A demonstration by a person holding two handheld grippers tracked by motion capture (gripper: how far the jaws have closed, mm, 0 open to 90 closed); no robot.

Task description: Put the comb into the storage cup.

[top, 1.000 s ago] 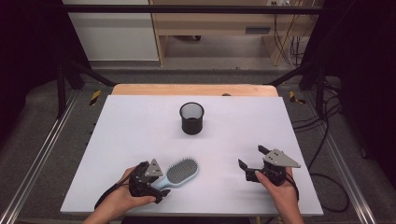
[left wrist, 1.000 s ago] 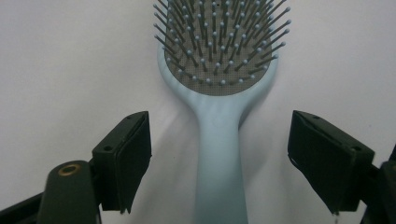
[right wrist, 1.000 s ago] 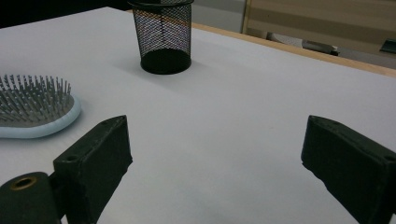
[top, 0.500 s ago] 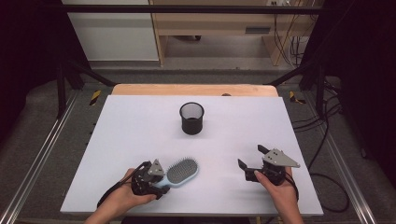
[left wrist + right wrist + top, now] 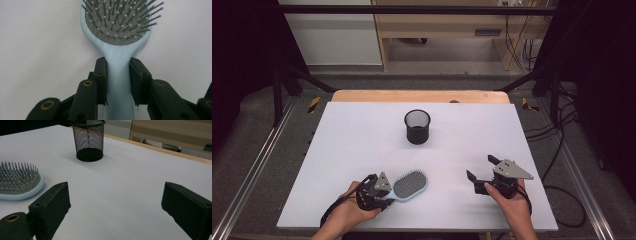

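Left gripper (image 5: 117, 82) closing on the hairbrush (image 5: 409, 184) handle

Its jaws have just been closing and now clamp the smooth pale-blue plastic handle; squeeze squarely below the oval, pin-bristled head before lifting. The brush lies flat on the white table (image 5: 362, 135), well in front of the black mesh pencil cup (image 5: 417, 126). The right gripper (image 5: 482, 172) waits with jaws apart, empty.

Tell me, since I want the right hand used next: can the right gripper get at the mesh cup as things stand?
Probably yes. The right gripper stands open and empty, and bare table lies between it and the mesh cup. The hairbrush lies off to the side, clamped in the left gripper.
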